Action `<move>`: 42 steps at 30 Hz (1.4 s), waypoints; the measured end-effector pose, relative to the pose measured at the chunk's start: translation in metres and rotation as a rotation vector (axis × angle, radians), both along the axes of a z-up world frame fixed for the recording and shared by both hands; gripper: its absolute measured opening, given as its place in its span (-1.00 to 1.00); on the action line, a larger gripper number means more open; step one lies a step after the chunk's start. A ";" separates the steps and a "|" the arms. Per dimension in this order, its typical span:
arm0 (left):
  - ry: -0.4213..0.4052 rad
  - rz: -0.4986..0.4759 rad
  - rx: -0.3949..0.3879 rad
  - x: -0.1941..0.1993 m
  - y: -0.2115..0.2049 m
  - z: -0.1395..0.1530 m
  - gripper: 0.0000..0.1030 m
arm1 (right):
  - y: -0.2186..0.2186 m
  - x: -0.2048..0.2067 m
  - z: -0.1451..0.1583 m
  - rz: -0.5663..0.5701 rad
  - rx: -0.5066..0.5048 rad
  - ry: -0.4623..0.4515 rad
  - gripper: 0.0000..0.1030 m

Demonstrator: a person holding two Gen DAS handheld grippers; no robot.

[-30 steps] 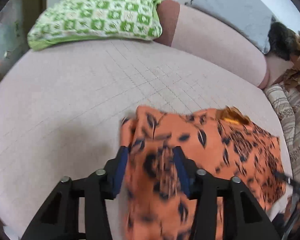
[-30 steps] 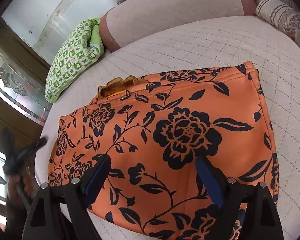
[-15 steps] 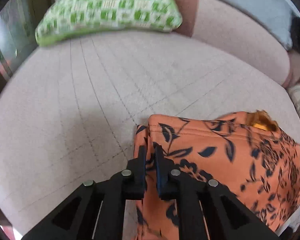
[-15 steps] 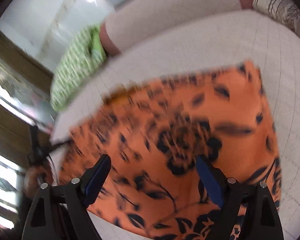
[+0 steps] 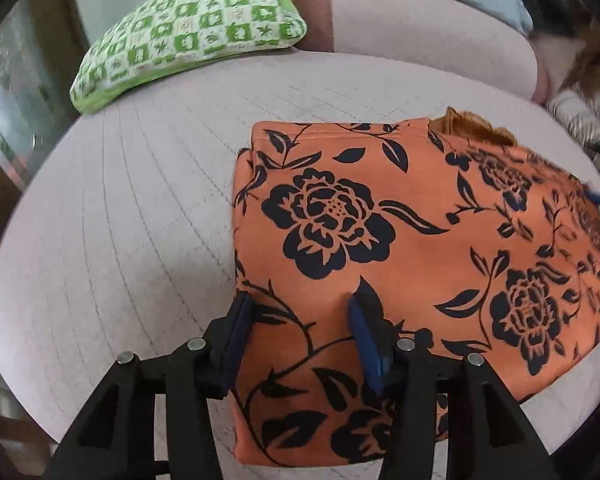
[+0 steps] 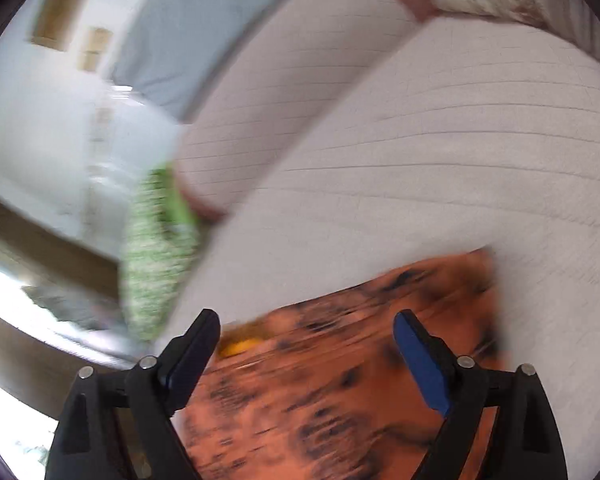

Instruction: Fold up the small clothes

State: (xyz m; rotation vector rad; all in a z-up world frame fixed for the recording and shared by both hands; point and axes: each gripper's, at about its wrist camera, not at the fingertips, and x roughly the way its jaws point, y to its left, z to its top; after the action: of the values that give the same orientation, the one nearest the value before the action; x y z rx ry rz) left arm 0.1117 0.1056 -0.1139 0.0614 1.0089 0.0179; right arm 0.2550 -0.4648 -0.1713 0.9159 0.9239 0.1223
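Garment (image 5: 400,240), orange floral, lies folded on sofa seat (image 5: 140,220). Left tongs (image 5: 300,332) spread, empty, over near edge; right tongs (image 6: 304,356) spread, blurred. Risk: a finger snags the top layer, undoing the fold.

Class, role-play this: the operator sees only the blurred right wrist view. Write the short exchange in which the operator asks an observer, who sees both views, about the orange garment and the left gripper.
Operator: My picture is smeared. What is the print on the orange garment?
Observer: Large black roses with leaves and stems, sharp in the left wrist view.
Operator: Is the left gripper holding the garment?
Observer: No. The left gripper is open, its fingers spread apart at the garment's near left edge, with nothing clamped between them.
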 end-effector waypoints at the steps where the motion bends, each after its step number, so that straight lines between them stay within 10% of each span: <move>1: 0.001 0.004 -0.008 0.001 0.001 0.003 -0.02 | -0.008 -0.004 -0.006 -0.036 0.059 -0.024 0.72; 9: -0.094 0.056 -0.089 -0.017 0.009 0.039 -0.02 | 0.020 -0.090 0.077 0.046 -0.032 -0.224 0.72; 18: 0.033 0.113 -0.051 -0.022 0.017 -0.013 0.05 | 0.047 -0.167 -0.002 0.044 0.046 -0.067 0.74; 30: -0.080 0.050 -0.001 -0.046 -0.027 0.051 0.08 | 0.072 -0.231 0.043 0.080 -0.016 -0.191 0.74; 42: -0.100 0.034 -0.026 -0.054 -0.051 0.060 0.18 | 0.102 -0.184 0.067 0.172 -0.215 -0.228 0.74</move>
State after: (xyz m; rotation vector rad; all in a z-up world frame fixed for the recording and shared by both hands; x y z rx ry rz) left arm 0.0573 0.0543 -0.0542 0.0197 0.9098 0.0382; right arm 0.0709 -0.3626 -0.1044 0.6087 0.7852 0.2643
